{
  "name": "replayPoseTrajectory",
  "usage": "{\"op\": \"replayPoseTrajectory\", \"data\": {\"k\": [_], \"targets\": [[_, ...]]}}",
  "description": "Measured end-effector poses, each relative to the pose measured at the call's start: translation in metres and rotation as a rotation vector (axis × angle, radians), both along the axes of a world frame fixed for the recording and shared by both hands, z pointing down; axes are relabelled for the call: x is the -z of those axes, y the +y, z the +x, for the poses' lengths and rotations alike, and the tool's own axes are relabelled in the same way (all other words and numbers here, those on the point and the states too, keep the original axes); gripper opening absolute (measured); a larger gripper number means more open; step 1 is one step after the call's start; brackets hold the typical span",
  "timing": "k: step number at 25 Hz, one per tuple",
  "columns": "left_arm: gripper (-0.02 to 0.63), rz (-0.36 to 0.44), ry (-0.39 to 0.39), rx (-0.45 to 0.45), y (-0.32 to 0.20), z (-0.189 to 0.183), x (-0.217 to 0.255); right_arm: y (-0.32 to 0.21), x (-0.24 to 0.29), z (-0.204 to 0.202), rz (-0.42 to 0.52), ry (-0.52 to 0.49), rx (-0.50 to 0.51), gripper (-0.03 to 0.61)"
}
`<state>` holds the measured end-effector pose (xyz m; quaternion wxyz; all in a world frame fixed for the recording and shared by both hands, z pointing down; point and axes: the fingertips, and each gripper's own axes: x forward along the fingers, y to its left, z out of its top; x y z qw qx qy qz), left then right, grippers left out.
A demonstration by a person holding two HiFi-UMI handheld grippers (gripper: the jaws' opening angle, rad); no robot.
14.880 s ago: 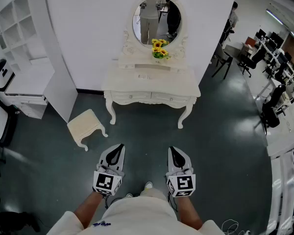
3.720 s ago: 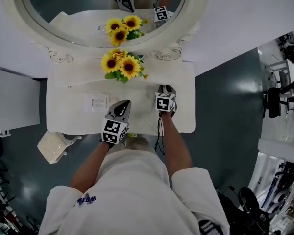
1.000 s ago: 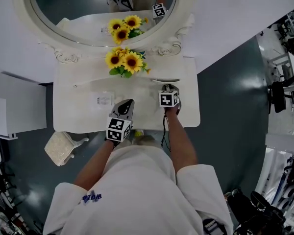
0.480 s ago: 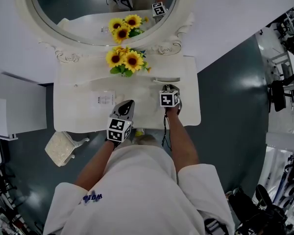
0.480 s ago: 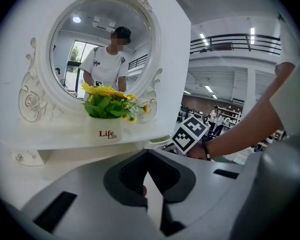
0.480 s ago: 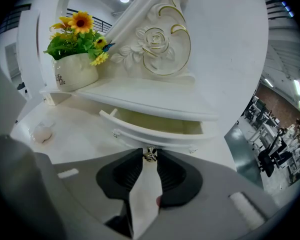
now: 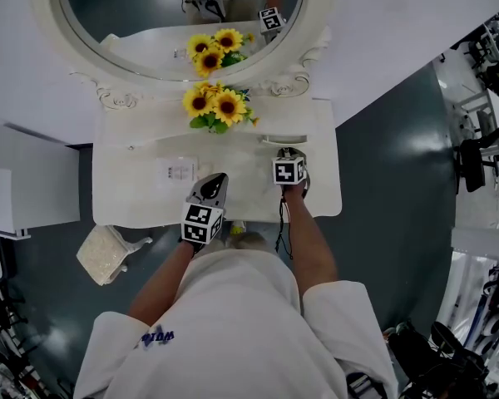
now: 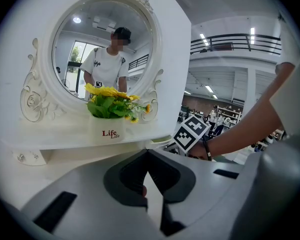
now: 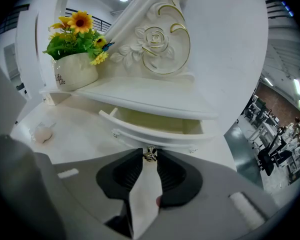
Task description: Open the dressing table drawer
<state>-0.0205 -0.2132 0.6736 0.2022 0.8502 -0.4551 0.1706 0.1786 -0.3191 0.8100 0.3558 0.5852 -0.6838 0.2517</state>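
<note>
The white dressing table (image 7: 133, 198) stands below an oval mirror (image 7: 133, 23). Its small upper right drawer (image 7: 284, 139) is pulled partly out, and its pale inside (image 9: 155, 121) shows under the shelf. My right gripper (image 7: 289, 150) is shut on the little metal drawer knob (image 9: 150, 154), with the pads on either side of it. My left gripper (image 7: 216, 176) hangs over the front middle of the tabletop, jaws shut with nothing between them (image 8: 147, 151). A white pot of sunflowers (image 7: 214, 106) stands on the shelf to the left of the drawer.
A small printed card (image 7: 176, 171) lies on the tabletop left of my left gripper. A cream stool (image 7: 106, 253) stands on the floor at the table's left front corner. A white cabinet (image 7: 25, 185) is at the left. Office chairs (image 7: 482, 152) are at the far right.
Since a few seconds ago the small right drawer has come out, with the right gripper on its knob. Over the last second neither gripper has visibly moved.
</note>
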Motion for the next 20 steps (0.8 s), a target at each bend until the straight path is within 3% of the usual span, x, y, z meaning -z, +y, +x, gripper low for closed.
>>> {"op": "replayPoseTrajectory", "data": {"k": [20], "targets": [[0.008, -0.001, 0.003, 0.003, 0.006, 0.0, -0.003, 0.011, -0.004, 0.001, 0.002, -0.001, 0.002, 0.1]]}}
